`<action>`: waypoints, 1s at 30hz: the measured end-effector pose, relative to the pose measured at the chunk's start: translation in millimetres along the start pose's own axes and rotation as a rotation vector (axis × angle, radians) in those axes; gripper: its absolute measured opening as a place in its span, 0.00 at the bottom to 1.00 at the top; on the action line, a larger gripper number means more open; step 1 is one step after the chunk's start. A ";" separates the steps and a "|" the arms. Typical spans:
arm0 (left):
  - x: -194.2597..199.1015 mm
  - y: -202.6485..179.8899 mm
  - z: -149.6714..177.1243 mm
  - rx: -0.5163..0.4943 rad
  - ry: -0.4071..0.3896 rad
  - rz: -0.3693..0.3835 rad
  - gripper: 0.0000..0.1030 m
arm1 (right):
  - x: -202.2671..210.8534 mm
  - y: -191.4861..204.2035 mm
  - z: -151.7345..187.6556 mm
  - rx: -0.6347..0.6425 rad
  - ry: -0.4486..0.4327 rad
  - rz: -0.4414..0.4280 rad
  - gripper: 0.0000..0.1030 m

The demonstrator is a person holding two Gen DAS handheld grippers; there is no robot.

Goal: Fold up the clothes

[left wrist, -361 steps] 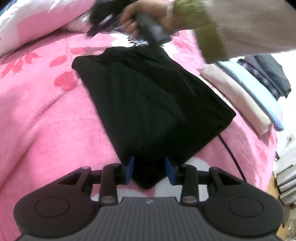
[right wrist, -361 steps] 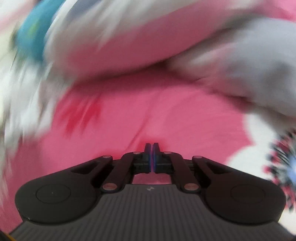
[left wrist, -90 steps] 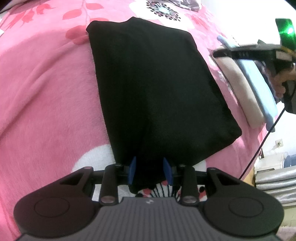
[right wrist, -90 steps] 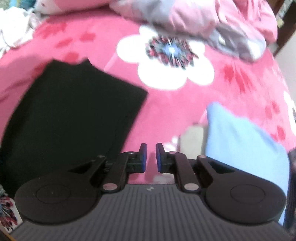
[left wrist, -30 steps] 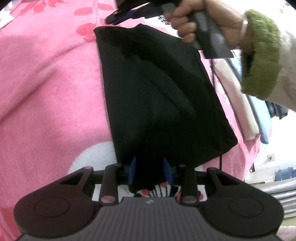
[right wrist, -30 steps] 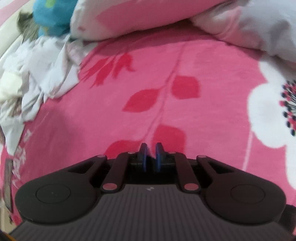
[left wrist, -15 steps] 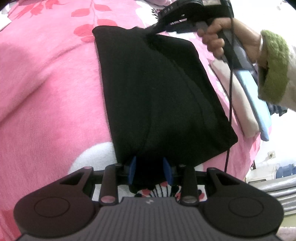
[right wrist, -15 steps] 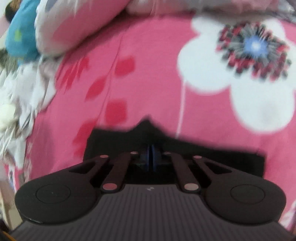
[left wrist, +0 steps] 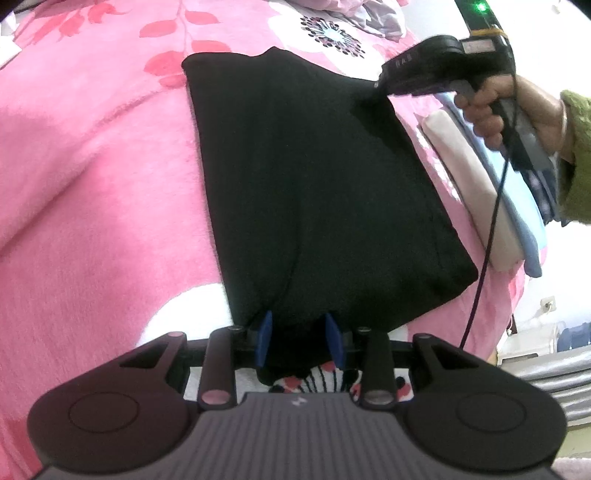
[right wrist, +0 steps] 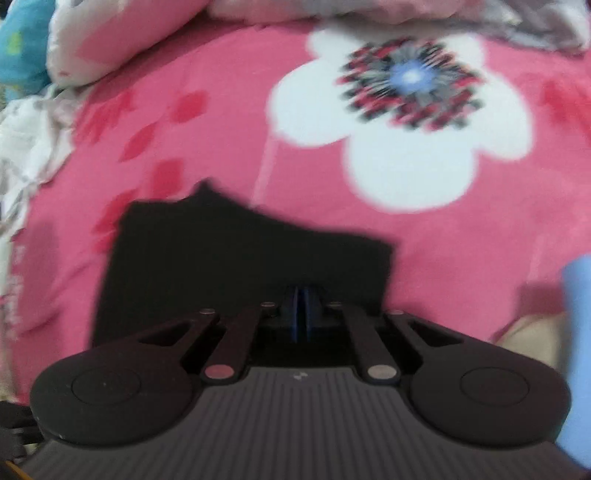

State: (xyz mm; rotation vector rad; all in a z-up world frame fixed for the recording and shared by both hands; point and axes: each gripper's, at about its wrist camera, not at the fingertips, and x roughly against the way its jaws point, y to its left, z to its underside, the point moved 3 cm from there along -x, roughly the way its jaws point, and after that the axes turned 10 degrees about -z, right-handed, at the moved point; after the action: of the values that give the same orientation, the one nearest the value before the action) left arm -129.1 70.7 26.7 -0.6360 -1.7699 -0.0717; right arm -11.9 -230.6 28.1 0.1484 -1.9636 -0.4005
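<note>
A folded black garment (left wrist: 314, 192) lies flat on the pink flowered blanket (left wrist: 92, 192). My left gripper (left wrist: 300, 341) is at its near edge, its blue pads either side of a bunch of the black cloth. My right gripper (right wrist: 300, 314) is shut, with no cloth seen between its pads. It hovers over the garment's far right corner (right wrist: 240, 266); in the left wrist view its body (left wrist: 443, 66) is at that far right corner.
A stack of folded clothes, cream (left wrist: 469, 177) and light blue, lies to the right of the garment. Pillows and crumpled bedding (right wrist: 110, 33) lie at the far end of the bed. A cable (left wrist: 487, 251) hangs from the right gripper.
My right gripper has swept from the garment's far left corner across to its far right corner and has closed fully. My left gripper has kept its hold at the near edge.
</note>
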 end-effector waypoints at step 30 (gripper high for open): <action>-28.3 -59.3 -37.2 -0.204 0.044 -0.152 0.36 | 38.5 52.7 125.6 0.114 0.125 0.082 0.03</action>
State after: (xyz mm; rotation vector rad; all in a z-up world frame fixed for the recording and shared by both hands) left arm -118.8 -4.0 28.5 -0.6396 -1.7794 -0.3718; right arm -137.6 -165.7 33.3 0.1621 -1.8628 -0.2206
